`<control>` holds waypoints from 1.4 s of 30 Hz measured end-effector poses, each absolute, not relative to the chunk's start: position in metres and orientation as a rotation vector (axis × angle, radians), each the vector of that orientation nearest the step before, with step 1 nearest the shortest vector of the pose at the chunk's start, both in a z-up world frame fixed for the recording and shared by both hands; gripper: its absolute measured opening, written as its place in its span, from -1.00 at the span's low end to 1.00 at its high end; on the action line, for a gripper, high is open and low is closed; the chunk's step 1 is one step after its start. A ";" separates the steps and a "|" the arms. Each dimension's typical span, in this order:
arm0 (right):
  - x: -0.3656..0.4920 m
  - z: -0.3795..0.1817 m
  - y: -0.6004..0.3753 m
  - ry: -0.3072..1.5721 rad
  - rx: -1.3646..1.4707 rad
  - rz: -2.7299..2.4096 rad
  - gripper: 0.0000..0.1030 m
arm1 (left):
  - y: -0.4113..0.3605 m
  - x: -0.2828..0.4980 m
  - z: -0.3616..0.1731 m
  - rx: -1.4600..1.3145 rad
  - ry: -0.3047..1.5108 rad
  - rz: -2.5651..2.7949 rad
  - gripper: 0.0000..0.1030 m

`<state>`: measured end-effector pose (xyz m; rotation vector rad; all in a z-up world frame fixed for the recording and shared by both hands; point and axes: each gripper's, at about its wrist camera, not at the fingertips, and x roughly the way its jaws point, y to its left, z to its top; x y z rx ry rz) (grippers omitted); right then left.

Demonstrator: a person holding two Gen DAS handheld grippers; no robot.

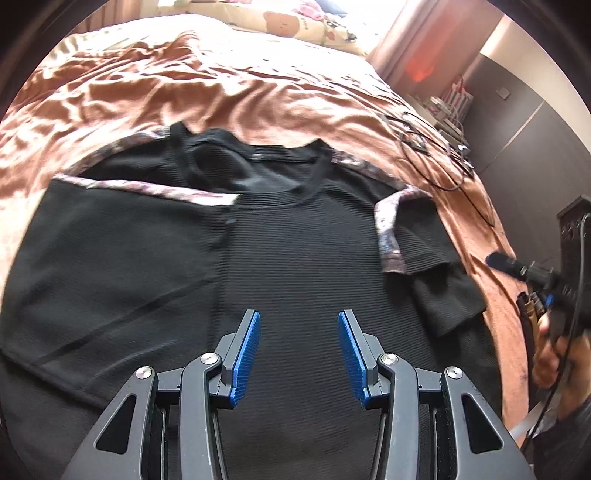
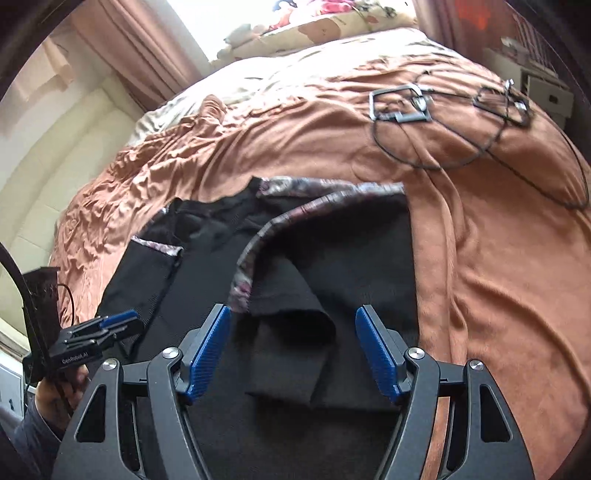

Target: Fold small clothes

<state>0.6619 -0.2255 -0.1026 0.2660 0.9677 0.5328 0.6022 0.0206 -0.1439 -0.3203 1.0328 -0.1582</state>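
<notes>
A black ribbed T-shirt (image 1: 295, 240) with floral shoulder trim lies flat on a brown bedspread (image 1: 221, 85). One sleeve (image 1: 129, 240) is folded in over the body. The other sleeve (image 1: 436, 266) lies turned in at the right. My left gripper (image 1: 299, 317) hangs open above the shirt's middle, with nothing between its blue pads. In the right wrist view my right gripper (image 2: 293, 310) stands open just above that turned-in sleeve (image 2: 295, 350), pads clear of the cloth. Each gripper shows in the other's view: right gripper (image 1: 495, 260), left gripper (image 2: 125, 321), both held by a hand.
Black cables and a small metal-framed device (image 2: 402, 103) lie on the bedspread beyond the shirt's right side. Patterned pillows (image 1: 288, 22) sit at the head of the bed. A dark cabinet (image 1: 517, 147) and curtains stand to the right of the bed.
</notes>
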 end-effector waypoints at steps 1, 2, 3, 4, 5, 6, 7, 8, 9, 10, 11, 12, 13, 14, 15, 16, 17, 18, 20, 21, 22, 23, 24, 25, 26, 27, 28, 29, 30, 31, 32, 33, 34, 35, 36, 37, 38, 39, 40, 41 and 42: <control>0.660 -0.106 -0.226 0.979 0.276 0.531 0.34 | 0.015 0.606 -0.145 -0.317 1.034 -0.166 -0.10; 0.658 -0.111 -0.227 0.990 0.288 0.529 0.34 | 0.008 0.610 -0.145 -0.314 1.035 -0.174 -0.10; 0.657 -0.115 -0.228 0.999 0.301 0.529 0.34 | 0.001 0.615 -0.147 -0.313 1.038 -0.186 -0.10; 0.656 -0.117 -0.231 1.010 0.319 0.529 0.34 | -0.004 0.620 -0.148 -0.314 1.040 -0.195 -0.10; 0.654 -0.123 -0.232 1.022 0.341 0.532 0.34 | -0.010 0.624 -0.150 -0.317 1.042 -0.204 -0.10; 0.653 -0.128 -0.233 1.033 0.364 0.536 0.33 | -0.015 0.629 -0.152 -0.319 1.045 -0.212 -0.10; 0.655 -0.132 -0.234 1.044 0.380 0.533 0.28 | -0.021 0.634 -0.155 -0.322 1.047 -0.220 -0.10; 0.653 -0.139 -0.234 1.061 0.400 0.524 0.24 | -0.026 0.639 -0.157 -0.327 1.048 -0.228 -0.10; 0.651 -0.143 -0.236 1.073 0.424 0.522 0.19 | -0.030 0.642 -0.159 -0.330 1.051 -0.232 -0.10; 0.651 -0.146 -0.235 1.078 0.445 0.524 0.15 | -0.035 0.646 -0.161 -0.336 1.051 -0.237 -0.10; 0.650 -0.150 -0.236 1.082 0.471 0.524 0.13 | -0.040 0.651 -0.163 -0.341 1.050 -0.242 -0.10; 0.649 -0.154 -0.236 1.087 0.494 0.520 0.08 | -0.043 0.655 -0.165 -0.345 1.048 -0.243 -0.10; 0.647 -0.156 -0.236 1.088 0.514 0.517 0.05 | -0.046 0.658 -0.166 -0.349 1.046 -0.244 -0.10; 0.645 -0.159 -0.237 1.085 0.538 0.513 0.04 | -0.050 0.662 -0.167 -0.354 1.045 -0.249 -0.10; 0.644 -0.161 -0.239 1.082 0.560 0.504 0.04 | -0.052 0.665 -0.168 -0.357 1.044 -0.252 -0.10; 0.643 -0.163 -0.240 1.078 0.585 0.499 0.03 | -0.054 0.669 -0.170 -0.360 1.044 -0.253 -0.10; 0.641 -0.163 -0.240 1.069 0.605 0.502 0.00 | -0.056 0.672 -0.172 -0.364 1.045 -0.253 -0.10; 0.640 -0.164 -0.241 1.061 0.630 0.507 -0.08 | -0.057 0.675 -0.174 -0.369 1.045 -0.254 -0.10; 0.641 -0.170 -0.240 1.071 0.675 0.510 -0.23 | -0.060 0.680 -0.178 -0.386 1.046 -0.254 -0.11; 0.640 -0.174 -0.240 1.074 0.689 0.512 -0.31 | -0.061 0.683 -0.180 -0.398 1.049 -0.256 -0.11; 0.639 -0.177 -0.240 1.075 0.693 0.509 -0.38 | -0.062 0.684 -0.182 -0.410 1.054 -0.261 -0.11; 0.640 -0.179 -0.239 1.078 0.689 0.503 -0.44 | -0.062 0.686 -0.184 -0.425 1.055 -0.264 -0.25; 0.640 -0.180 -0.239 1.078 0.690 0.497 -0.57 | -0.063 0.688 -0.186 -0.432 1.057 -0.265 -0.62; 0.640 -0.181 -0.239 1.076 0.699 0.494 -0.68 | -0.063 0.689 -0.187 -0.435 1.065 -0.270 -0.77; 0.638 -0.181 -0.239 1.074 0.704 0.498 -0.72 | -0.063 0.689 -0.187 -0.437 1.070 -0.270 -0.88; 0.638 -0.179 -0.238 1.068 0.701 0.505 -0.83 | -0.062 0.688 -0.185 -0.434 1.058 -0.265 -0.89; 0.636 -0.177 -0.236 1.063 0.692 0.513 -0.88 | -0.060 0.686 -0.181 -0.423 1.045 -0.260 -0.89; 0.634 -0.174 -0.235 1.056 0.678 0.525 -0.89 | -0.058 0.685 -0.177 -0.411 1.033 -0.253 -0.90; 0.632 -0.170 -0.233 1.049 0.665 0.535 -0.90 | -0.054 0.684 -0.172 -0.403 1.022 -0.246 -0.89; 0.630 -0.167 -0.232 1.044 0.657 0.544 -0.92 | -0.049 0.683 -0.169 -0.404 1.014 -0.242 -0.90; 0.629 -0.164 -0.230 1.041 0.652 0.551 -0.92 | -0.043 0.682 -0.165 -0.407 1.007 -0.230 -0.90; 0.628 -0.161 -0.227 1.037 0.644 0.564 -0.94 | -0.037 0.683 -0.162 -0.409 1.006 -0.218 -0.90; 0.626 -0.159 -0.226 1.034 0.637 0.573 -0.95 | -0.032 0.683 -0.158 -0.411 1.002 -0.207 -0.90; 0.625 -0.156 -0.222 1.032 0.629 0.586 -0.95 | -0.025 0.682 -0.154 -0.413 0.992 -0.195 -0.90; 0.624 -0.155 -0.220 1.032 0.628 0.598 -0.95 | -0.020 0.682 -0.151 -0.411 0.984 -0.181 -0.90; 0.622 -0.153 -0.216 1.029 0.628 0.619 -0.95 | -0.014 0.681 -0.147 -0.409 0.975 -0.163 -0.90; 0.621 -0.151 -0.213 1.029 0.623 0.638 -0.95 | -0.010 0.681 -0.145 -0.408 0.968 -0.149 -0.90; 0.619 -0.150 -0.208 1.038 0.613 0.662 -0.95 | -0.004 0.680 -0.142 -0.407 0.959 -0.133 -0.89; 0.620 -0.150 -0.205 1.042 0.612 0.671 -0.95 | 0.000 0.680 -0.141 -0.408 0.956 -0.123 -0.89; 0.619 -0.149 -0.203 1.039 0.610 0.679 -0.94 | 0.005 0.678 -0.140 -0.413 0.954 -0.103 -0.87; 0.618 -0.148 -0.202 1.034 0.596 0.676 -0.93 | 0.009 0.677 -0.140 -0.421 0.959 -0.091 -0.77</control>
